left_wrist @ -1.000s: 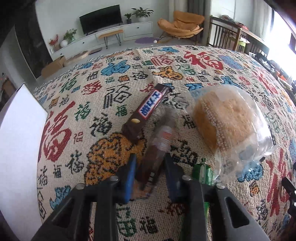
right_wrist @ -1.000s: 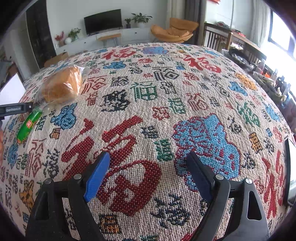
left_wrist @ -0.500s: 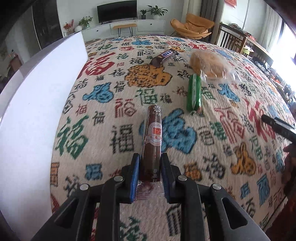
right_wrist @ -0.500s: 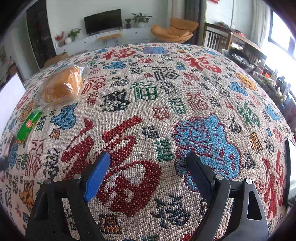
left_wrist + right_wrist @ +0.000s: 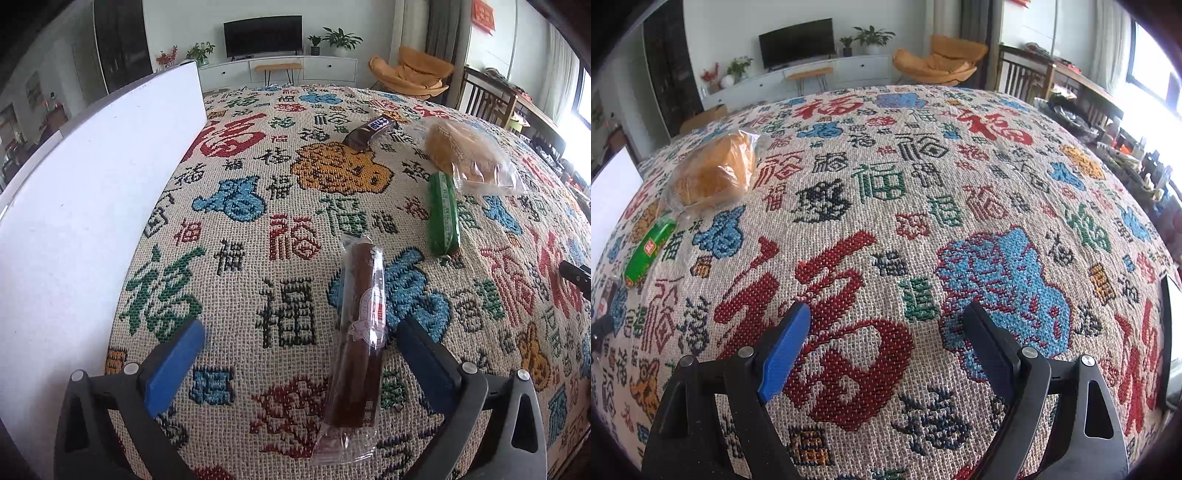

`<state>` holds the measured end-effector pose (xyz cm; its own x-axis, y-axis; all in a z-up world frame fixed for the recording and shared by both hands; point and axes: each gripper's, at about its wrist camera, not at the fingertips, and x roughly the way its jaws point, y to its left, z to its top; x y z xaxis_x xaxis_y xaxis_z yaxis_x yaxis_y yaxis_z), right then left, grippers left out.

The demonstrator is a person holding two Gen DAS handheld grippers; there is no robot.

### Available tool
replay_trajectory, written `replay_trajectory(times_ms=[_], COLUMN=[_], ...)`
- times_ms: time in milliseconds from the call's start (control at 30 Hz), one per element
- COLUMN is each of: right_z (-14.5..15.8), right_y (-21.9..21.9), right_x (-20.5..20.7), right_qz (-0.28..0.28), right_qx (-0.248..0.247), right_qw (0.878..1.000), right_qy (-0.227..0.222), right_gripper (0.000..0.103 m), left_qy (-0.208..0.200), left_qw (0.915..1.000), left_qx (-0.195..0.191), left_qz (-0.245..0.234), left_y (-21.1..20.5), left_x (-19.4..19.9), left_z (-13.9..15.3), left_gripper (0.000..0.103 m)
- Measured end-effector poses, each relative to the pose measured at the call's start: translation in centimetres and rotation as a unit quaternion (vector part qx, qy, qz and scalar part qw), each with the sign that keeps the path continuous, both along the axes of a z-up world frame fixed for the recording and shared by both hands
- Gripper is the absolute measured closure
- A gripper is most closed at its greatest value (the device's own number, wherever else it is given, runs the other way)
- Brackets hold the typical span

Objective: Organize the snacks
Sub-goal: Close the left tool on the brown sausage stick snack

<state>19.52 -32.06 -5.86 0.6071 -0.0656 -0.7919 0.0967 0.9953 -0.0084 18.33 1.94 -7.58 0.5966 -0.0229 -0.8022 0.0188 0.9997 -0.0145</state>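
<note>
Released now, the brown sausage stick [image 5: 360, 332] lies between my left gripper [image 5: 299, 341]'s wide jaws; withdrawing carelessly could drag its wrapper; right gripper [image 5: 886, 325] wide, empty.

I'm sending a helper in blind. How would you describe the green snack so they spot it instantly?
On the patterned tablecloth, find the bagged bread. The green snack lies against its near side: a slim stick, the only green wrapper, unlike the brown sausage and chocolate bar.

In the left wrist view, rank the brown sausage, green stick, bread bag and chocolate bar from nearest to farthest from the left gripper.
1. Brown sausage: between the open fingers of the left gripper, toward the right one.
2. Green stick: ahead, right.
3. Bread bag: farther right.
4. Chocolate bar: far centre; close to the bread's range.
</note>
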Motion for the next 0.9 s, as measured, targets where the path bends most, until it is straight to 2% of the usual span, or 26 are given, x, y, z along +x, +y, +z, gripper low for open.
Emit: replay_trajectory(times_ms=[900], right_z=[-0.03], right_y=[0.07], right_x=[-0.06], right_qz=[0.0], right_qx=[-0.001], right_qw=[1.0], right_qy=[0.0], right_gripper=[0.015], left_qy=[-0.001], left_qw=[1.0], left_qx=[0.0], left_qz=[0.001], left_y=[-0.11], left_x=[-0.07], left_z=[-0.1], left_gripper=[0.0])
